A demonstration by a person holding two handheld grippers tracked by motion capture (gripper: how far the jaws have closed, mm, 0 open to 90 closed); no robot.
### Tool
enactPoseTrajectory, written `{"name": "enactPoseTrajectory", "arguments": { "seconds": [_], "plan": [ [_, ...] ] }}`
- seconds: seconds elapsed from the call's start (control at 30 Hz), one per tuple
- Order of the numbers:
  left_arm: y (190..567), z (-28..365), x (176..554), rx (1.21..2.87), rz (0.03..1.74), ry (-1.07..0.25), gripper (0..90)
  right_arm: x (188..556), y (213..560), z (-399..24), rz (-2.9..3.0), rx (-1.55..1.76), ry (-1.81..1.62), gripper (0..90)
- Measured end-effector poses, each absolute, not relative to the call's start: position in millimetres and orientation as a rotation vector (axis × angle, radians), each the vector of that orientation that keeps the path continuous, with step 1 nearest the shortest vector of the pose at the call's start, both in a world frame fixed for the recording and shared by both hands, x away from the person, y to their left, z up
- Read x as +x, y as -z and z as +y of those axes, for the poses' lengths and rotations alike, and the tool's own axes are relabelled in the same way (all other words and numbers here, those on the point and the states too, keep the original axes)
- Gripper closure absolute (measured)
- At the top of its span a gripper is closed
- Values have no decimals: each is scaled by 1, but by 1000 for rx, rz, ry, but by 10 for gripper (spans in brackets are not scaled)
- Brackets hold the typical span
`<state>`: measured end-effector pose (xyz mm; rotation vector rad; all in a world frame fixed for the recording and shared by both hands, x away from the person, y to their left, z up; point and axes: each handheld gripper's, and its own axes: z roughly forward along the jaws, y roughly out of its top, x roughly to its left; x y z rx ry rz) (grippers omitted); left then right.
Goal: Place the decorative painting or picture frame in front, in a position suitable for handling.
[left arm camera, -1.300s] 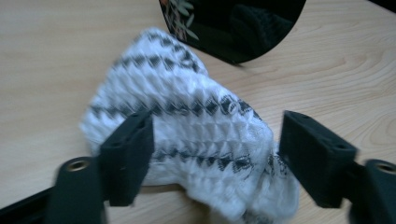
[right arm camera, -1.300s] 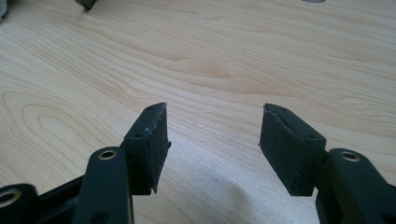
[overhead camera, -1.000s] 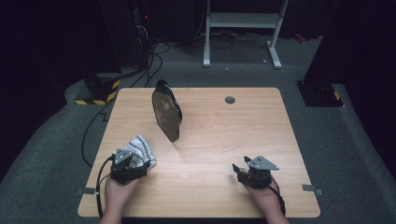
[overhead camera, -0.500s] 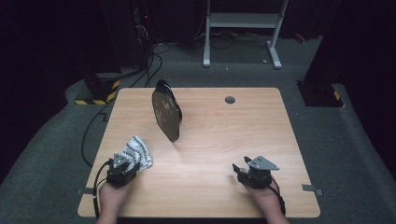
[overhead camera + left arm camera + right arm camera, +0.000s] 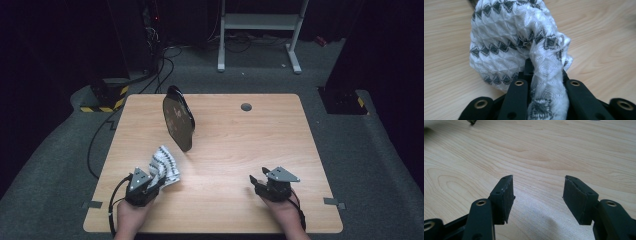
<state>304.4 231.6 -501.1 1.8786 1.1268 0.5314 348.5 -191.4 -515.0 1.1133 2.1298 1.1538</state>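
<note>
Two grippers low at near edge of desk point(image 5: 225, 150). Left gripper point(image 5: 145, 186) just clamped on patterned cloth point(image 5: 524, 50), near left. Right gripper point(image 5: 537, 197) fingers wide, empty. Advice: lift slowly, keeping bunched fold deep between fingers, clear of dark disc point(image 5: 178, 119).

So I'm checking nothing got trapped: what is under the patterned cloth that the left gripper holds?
Around the cloth, clamped by the left gripper, bare wooden table shows. The patch directly beneath the bunched cloth is covered, so anything there cannot be seen.
</note>
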Motion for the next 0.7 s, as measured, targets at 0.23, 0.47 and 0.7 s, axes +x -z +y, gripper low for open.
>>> {"name": "enactPoseTrajectory", "arguments": {
  "seconds": [0.23,0.47,0.7],
  "plan": [
    [495,193,309,1902,1026,-470,772,349,514,-191,2125,1110,-1152,420],
    [496,158,325,1929,979,-470,767,346,513,-192,2126,1107,-1156,422],
    [514,140,331,1993,960,-456,746,347,515,-191,2135,1104,-1153,422]
  ]
}}
